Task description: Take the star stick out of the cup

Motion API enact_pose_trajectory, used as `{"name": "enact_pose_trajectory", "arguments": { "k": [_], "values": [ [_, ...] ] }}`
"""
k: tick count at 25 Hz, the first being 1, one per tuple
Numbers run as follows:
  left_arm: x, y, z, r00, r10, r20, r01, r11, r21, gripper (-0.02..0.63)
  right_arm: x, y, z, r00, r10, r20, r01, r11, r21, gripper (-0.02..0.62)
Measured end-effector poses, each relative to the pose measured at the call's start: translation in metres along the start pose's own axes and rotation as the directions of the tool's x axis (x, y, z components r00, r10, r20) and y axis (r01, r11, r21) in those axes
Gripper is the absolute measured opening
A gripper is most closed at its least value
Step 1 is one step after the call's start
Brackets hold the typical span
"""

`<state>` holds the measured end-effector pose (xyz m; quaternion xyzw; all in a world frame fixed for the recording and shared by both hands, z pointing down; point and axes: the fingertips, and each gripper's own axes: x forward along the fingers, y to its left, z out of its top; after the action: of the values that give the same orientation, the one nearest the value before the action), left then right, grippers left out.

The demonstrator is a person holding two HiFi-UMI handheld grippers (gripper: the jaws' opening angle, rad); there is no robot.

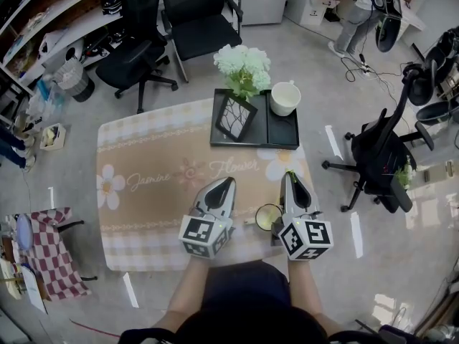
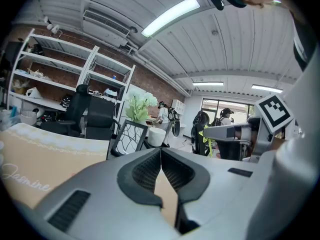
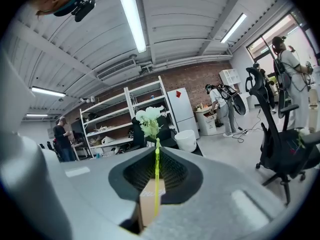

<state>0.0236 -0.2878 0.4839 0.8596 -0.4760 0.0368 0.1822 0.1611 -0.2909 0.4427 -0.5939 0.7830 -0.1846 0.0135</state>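
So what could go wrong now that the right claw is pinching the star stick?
The star stick is very thin, so it might slip or bend in the right claw. The little cup sits right beside that claw near the front edge of the table, so a careless lift could knock it over or off.

Both the left gripper point(image 2: 161, 153) and the right gripper point(image 3: 157, 153) show matt grey plastic, with ribbed black rubbery pads point(image 3: 175, 172). The star stick point(image 3: 156, 184) looks like translucent yellow-green plastic. The table point(image 1: 143, 185) top is matt, printed and cloth-like. The black tray point(image 1: 281, 136) has a dull sheen, and the white mug point(image 1: 285, 97) looks smooth and glazed.
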Motion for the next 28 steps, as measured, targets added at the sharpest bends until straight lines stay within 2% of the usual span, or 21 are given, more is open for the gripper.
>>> {"name": "enact_pose_trajectory", "arguments": {
  "k": [28],
  "values": [
    [-0.006,-0.019,0.0,0.999,-0.043,-0.011,0.043,0.999,0.028,0.012,-0.023,0.004,0.019,0.995,0.007,0.103,-0.008,1.0,0.001,0.017]
  ]
}}
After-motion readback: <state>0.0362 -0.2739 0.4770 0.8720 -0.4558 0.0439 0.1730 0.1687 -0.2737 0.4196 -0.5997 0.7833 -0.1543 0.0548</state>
